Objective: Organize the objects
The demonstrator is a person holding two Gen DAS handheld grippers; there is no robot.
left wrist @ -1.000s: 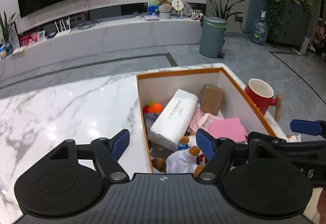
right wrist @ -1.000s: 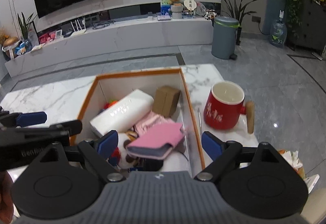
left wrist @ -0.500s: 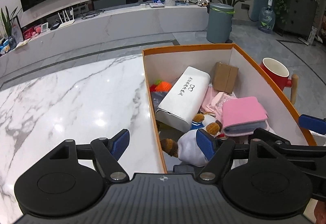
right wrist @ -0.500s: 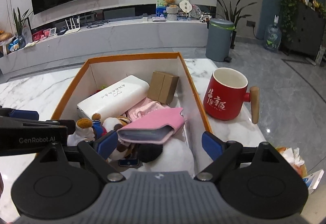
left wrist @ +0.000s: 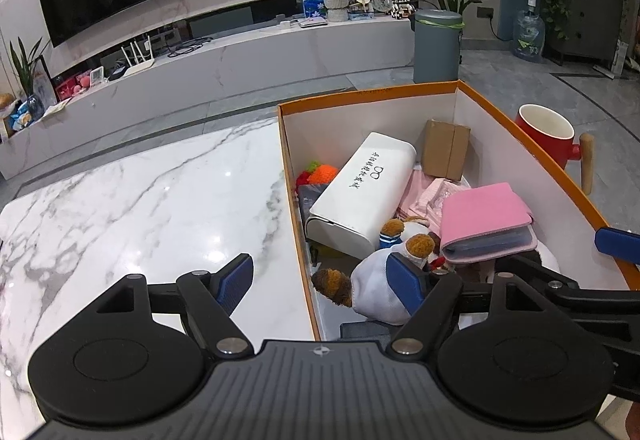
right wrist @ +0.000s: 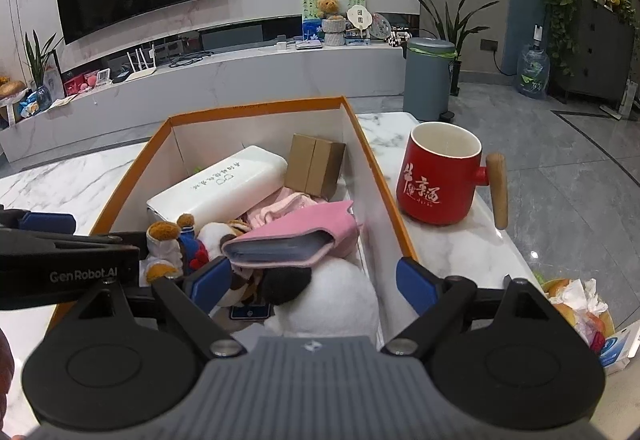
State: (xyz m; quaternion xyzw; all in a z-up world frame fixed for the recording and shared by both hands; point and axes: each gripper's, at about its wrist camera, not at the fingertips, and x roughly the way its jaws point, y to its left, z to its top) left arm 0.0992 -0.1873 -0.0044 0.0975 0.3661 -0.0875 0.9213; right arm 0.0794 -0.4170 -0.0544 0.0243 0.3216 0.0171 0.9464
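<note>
- The marble desk (left wrist: 132,208) carries everything, its left half bare and glossy.
- On its right side sits the orange-rimmed box (left wrist: 360,96), open-topped and well filled.
- Left tool (left wrist: 322,276) straddles the box's left wall: one finger out over the desk, the other inside by the plush toy. Its jaws are opening, and the pads press on nothing.
- Right tool (right wrist: 314,282) straddles the right wall the same way, jaws wide apart, gripping nothing.
- Inside, the long white case (left wrist: 360,188) lies slantwise along the left wall.
- The pink wallet (right wrist: 292,242) rests on top of the heap, toward the right wall.
- The red mug (right wrist: 440,176) stands upright on the desk just outside the box's right wall, wooden handle pointing away from the box.
- The plush toy (left wrist: 376,288) in white lies at the near end.
- A small brown carton (right wrist: 316,166) stands in the far right corner.
</note>
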